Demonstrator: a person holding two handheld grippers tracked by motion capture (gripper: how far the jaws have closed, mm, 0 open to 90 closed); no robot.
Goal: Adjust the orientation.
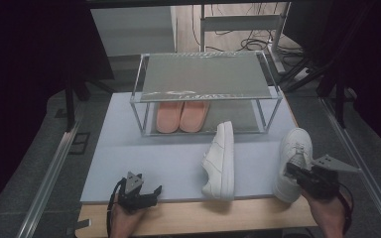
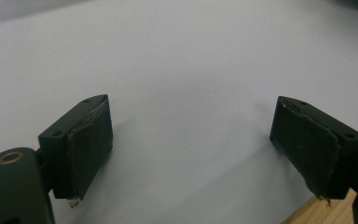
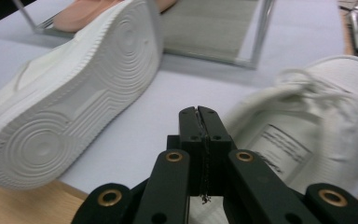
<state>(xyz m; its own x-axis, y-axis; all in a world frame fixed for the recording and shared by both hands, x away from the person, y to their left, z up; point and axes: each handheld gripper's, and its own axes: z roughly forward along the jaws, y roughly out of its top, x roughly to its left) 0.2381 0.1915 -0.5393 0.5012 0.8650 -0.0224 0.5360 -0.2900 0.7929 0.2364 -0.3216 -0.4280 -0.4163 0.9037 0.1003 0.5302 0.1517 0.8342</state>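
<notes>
Left tongs sit low at the near left of the table, carried by the left hand, which enters from the bottom edge of the high view with the wrist level and the tool pointing forward and slightly inward. Its jaws stand wide apart, released, with nothing between them; the left gripper view shows both pads hovering just over bare pale mat, the wooden table edge at the lower right corner. Behind, at centre, a two-tier rack stands on the mat, with a pair of pink slippers side by side on its lower level. In front of the rack, one white shoe lies tipped on its side, sole facing right, toe toward the near edge; the right gripper view shows its ribbed sole plainly. Further right, the second white shoe is at the near right edge of the mat, toe pointing away from the person, its heel end overhanging the wood. Right tongs are clenched, jaws pressed flat together, at that shoe's opening; the right gripper view places the closed tips against the collar, with the printed insole label just beside them. Whether shoe material is pinched between the jaws cannot be told. The right hand comes up from the bottom right corner, forearm angled inward, the tool aimed forward and left, its grey plate uppermost.
</notes>
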